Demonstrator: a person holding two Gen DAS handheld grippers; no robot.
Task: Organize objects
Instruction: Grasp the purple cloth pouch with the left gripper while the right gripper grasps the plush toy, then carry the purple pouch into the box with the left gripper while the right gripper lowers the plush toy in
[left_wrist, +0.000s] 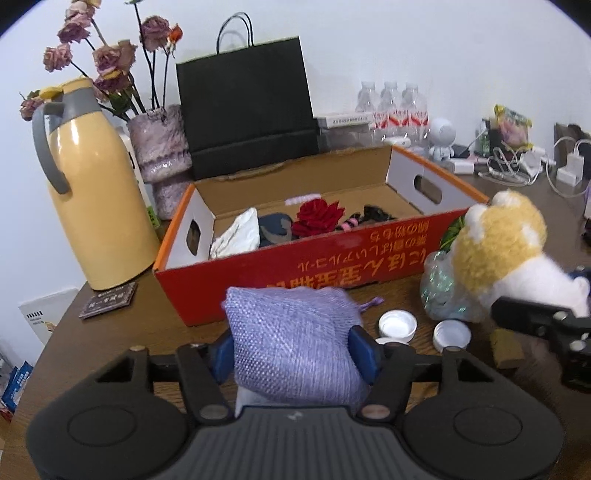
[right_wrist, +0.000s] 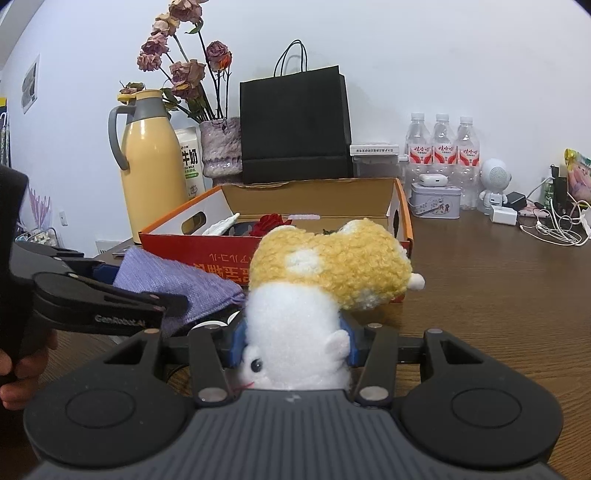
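Purple pouch (left_wrist: 295, 347) upright in left gripper (left_wrist: 293, 350)

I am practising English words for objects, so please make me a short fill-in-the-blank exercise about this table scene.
1. The left gripper is closed on a ____ mesh pouch.
2. The right gripper holds a yellow and white ____ toy.
3. Inside the orange cardboard box lies a ____ rose.
4. Behind the box stands a black paper ____.

Missing words: purple; plush; red; bag

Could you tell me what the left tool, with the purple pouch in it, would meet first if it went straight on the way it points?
Probably the near red wall of the cardboard box, just beyond the purple pouch; depth is unclear.
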